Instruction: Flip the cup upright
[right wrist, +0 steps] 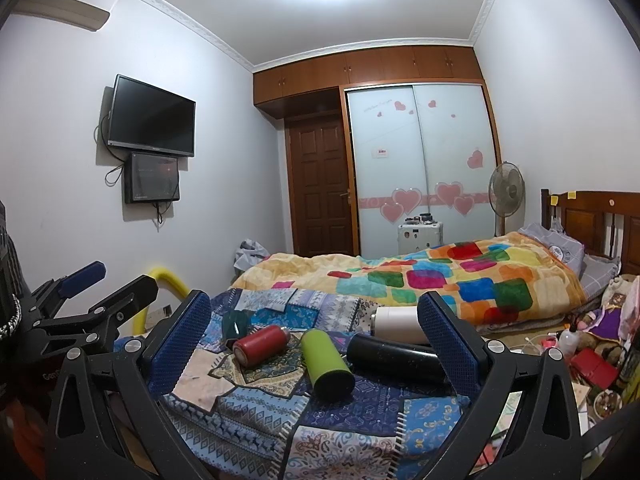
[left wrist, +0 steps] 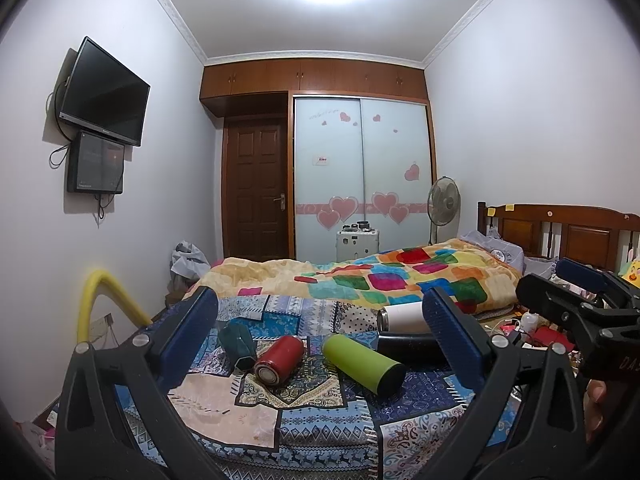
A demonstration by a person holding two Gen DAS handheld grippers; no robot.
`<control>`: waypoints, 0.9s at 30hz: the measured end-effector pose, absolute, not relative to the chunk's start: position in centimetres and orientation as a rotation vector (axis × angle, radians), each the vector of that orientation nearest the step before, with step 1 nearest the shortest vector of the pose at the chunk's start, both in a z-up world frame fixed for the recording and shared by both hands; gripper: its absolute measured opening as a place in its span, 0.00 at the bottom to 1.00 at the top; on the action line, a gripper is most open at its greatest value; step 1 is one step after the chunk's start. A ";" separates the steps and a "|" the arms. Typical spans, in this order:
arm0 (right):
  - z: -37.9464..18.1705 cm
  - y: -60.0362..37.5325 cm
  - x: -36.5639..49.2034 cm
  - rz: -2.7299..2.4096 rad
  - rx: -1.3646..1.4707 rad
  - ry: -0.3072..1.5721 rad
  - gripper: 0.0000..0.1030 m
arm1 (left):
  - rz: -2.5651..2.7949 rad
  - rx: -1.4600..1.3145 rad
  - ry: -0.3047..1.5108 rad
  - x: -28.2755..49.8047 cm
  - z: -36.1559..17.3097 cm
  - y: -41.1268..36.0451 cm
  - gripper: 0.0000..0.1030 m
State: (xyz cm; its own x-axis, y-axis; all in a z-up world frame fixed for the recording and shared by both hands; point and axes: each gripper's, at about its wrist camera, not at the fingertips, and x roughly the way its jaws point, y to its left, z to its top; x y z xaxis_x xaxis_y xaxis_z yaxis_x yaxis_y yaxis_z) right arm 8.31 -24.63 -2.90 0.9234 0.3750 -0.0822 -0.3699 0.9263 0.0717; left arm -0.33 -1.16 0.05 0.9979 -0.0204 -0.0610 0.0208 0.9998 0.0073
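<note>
Beyond both sets of jaws a bed (left wrist: 420, 280) under a multicoloured blanket (right wrist: 460, 280) filled the far side of the room, with a wardrobe (left wrist: 360, 176) with heart stickers and a brown door (right wrist: 320, 192) behind it. Nearer, a patchwork cloth (left wrist: 312, 420) covered the worktop and carried five cups, all lying on their sides. Between the jaws of the left gripper (left wrist: 324, 340), which stood wide apart and held nothing, lay the green cup (left wrist: 362, 364), the red cup (left wrist: 280, 360) to its left and a dark teal cup (left wrist: 236, 344) further left, near the left jaw. The black cup (left wrist: 408, 346) and the white cup (left wrist: 400, 316) lay beyond the green one, partly hidden by the right jaw. The right gripper (right wrist: 320, 340) was likewise spread wide and empty, with the green cup (right wrist: 326, 364) lying midway between its jaws, the black cup (right wrist: 396, 360) running up against its right jaw and the white cup (right wrist: 396, 322) behind that. The left wrist view alone showed the right gripper (left wrist: 560, 292) off past its right jaw; the right wrist view alone showed the left gripper (right wrist: 108, 292) outside its left jaw, an air conditioner (right wrist: 64, 4) high on the wall, and clutter (right wrist: 592, 356) on the floor beyond its right jaw.
</note>
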 end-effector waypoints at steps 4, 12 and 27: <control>-2.9 -24.6 8.3 0.382 0.055 0.095 1.00 | -0.020 0.008 0.061 -0.4 0.0 -1.2 1.00; -2.9 -24.6 8.3 0.382 0.056 0.095 1.00 | -0.022 0.006 0.062 -0.3 0.0 -1.4 1.00; -3.0 -24.4 8.8 0.381 0.034 0.107 1.00 | -0.025 0.002 0.064 -0.2 -0.3 -1.6 1.00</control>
